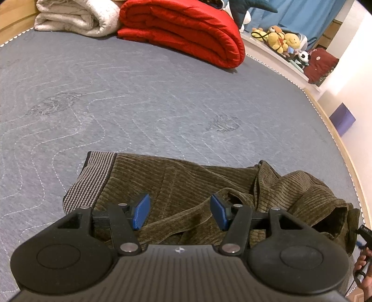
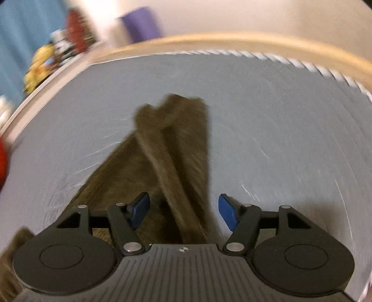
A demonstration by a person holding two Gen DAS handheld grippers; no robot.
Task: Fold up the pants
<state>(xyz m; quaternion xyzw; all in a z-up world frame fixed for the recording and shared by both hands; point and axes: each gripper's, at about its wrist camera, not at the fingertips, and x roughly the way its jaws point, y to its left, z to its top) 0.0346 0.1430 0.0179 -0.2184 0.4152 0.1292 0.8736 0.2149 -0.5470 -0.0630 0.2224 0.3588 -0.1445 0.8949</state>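
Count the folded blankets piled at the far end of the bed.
2: a white blanket at the far left corner, and a red blanket beside it on the right. More may lie beyond the frame.

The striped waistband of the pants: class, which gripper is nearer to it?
Left. The left gripper hangs open over the pants, with the waistband just off its left finger. The right gripper is open over the legs; no waistband shows there.

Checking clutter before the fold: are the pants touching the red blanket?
Apart. The left wrist view shows a wide band of bare grey mattress between the brown pants and the folded red blanket.
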